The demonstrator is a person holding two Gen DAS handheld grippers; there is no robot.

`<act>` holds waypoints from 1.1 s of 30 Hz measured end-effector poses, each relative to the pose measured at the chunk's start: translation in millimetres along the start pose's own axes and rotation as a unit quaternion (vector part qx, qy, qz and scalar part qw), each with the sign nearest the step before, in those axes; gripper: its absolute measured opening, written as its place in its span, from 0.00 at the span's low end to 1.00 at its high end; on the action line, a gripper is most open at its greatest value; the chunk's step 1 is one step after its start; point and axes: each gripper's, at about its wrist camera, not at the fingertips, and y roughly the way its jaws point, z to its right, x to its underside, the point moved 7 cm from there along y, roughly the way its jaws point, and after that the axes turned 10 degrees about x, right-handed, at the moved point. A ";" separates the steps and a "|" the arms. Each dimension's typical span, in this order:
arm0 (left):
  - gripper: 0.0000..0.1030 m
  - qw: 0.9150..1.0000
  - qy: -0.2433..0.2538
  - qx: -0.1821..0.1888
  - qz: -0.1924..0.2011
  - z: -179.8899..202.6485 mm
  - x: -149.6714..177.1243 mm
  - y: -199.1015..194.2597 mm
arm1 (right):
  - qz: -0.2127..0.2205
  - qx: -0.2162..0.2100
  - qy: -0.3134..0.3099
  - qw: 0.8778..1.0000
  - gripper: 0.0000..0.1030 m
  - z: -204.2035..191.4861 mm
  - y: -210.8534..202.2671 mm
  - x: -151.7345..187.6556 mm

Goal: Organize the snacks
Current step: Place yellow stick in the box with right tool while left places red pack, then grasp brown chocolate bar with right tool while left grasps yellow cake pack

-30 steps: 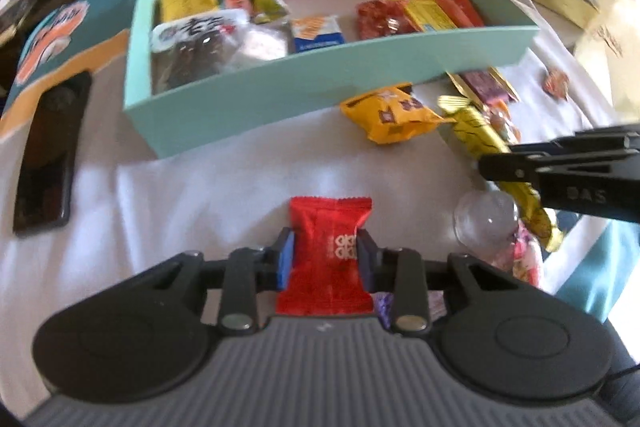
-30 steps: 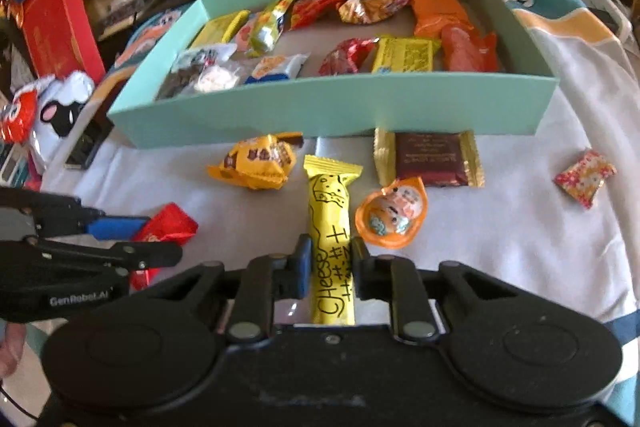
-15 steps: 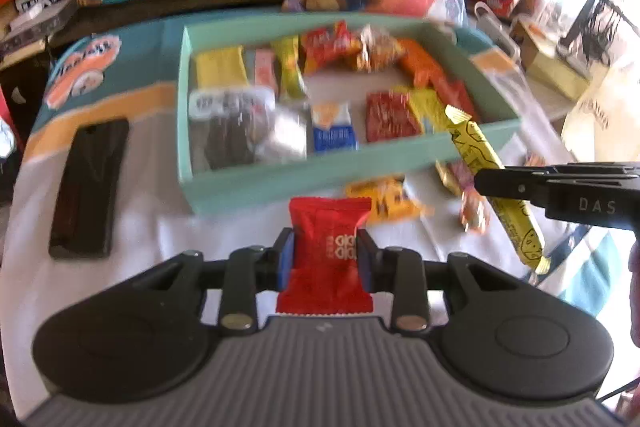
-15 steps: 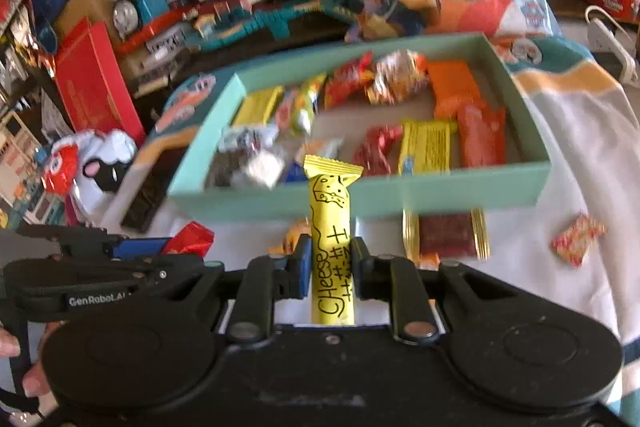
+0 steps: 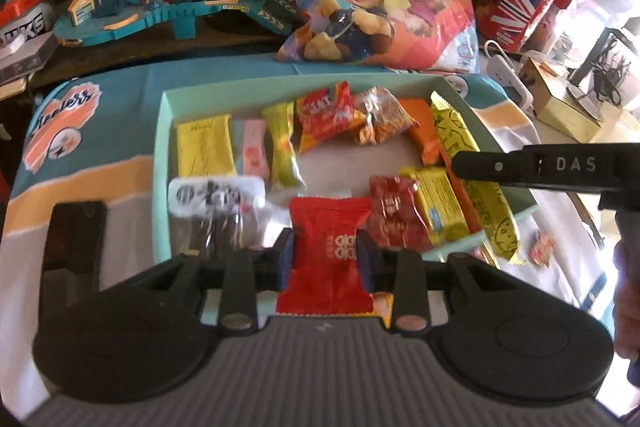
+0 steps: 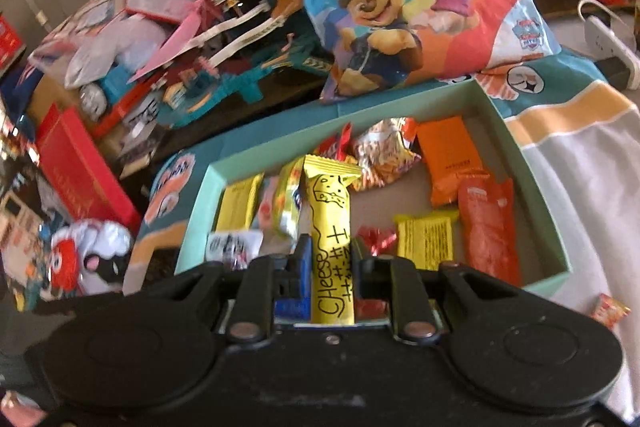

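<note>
Your left gripper (image 5: 325, 253) is clamped on a red snack packet (image 5: 326, 251), held above the near edge of the mint-green box (image 5: 162, 163). Your right gripper (image 6: 330, 263) is pinched narrow on a yellow cheese stick (image 6: 330, 223), which stands upright over the box's left half; from the left camera the stick (image 5: 476, 183) hangs slanted over the box's right side. Inside the box lie an orange packet (image 6: 450, 161), a red pouch (image 6: 488, 227) and a yellow wafer pack (image 6: 426, 241). A small sweet (image 6: 610, 309) sits on the cloth outside the box.
</note>
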 end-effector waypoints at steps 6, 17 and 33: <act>0.31 1.000 -0.011 -0.009 -0.008 -15.6 -23.2 35.1 | -0.017 0.002 0.009 1.000 0.19 -7.2 42.1 -11.5; 0.92 0.998 -0.031 -0.048 0.007 -39.0 -37.6 67.1 | -0.023 0.009 0.034 0.999 0.84 -8.9 79.9 -21.5; 1.00 0.997 -0.049 -0.067 -0.001 -41.1 -12.3 41.8 | -0.016 0.040 -0.009 0.999 1.00 -6.0 55.6 -6.5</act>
